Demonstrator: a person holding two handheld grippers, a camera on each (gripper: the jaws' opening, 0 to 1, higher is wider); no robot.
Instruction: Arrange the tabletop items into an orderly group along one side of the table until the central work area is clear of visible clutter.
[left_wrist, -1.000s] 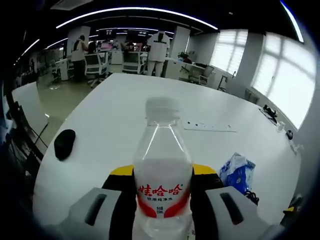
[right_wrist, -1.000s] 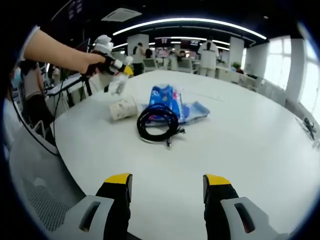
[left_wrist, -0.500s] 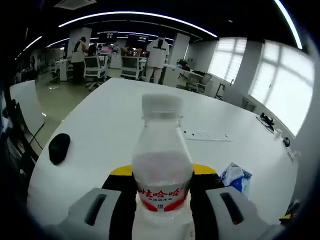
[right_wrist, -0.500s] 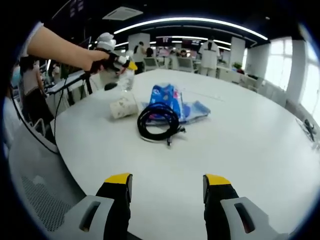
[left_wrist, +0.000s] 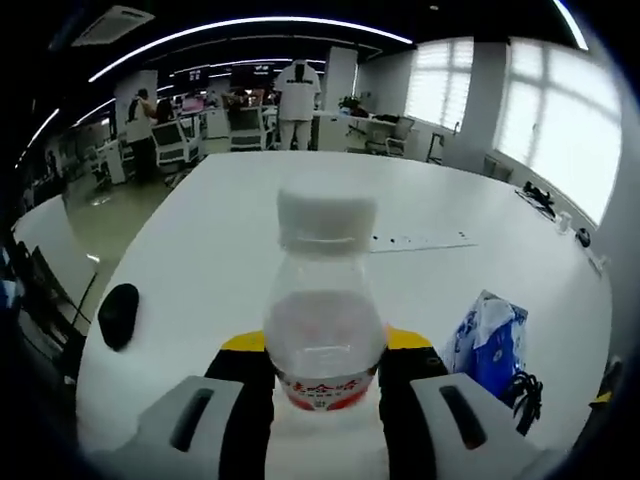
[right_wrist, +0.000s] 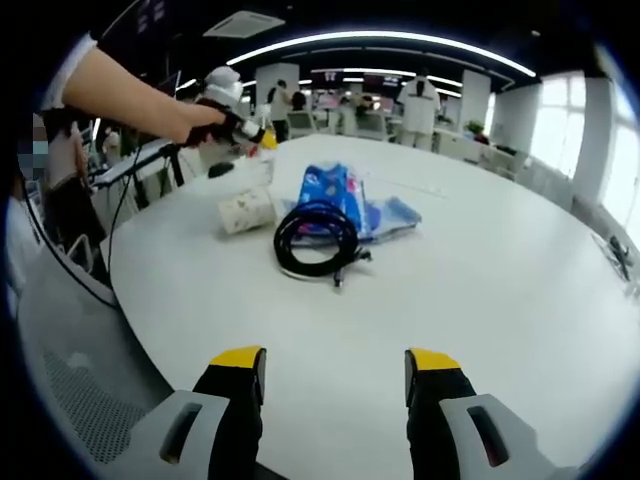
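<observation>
Left gripper clamps a clear plastic water bottle with white screw cap and red-and-white label, jaws pressed on both sides at label height. Bottle upright in view. Beyond it, large white round table. Black oval computer mouse sits near the table edge at left. Blue-and-white crumpled plastic pack lies at right, black coiled cable touching its lower side. Flat white power strip lies further back. Office desks, chairs and standing people in the background.
</observation>
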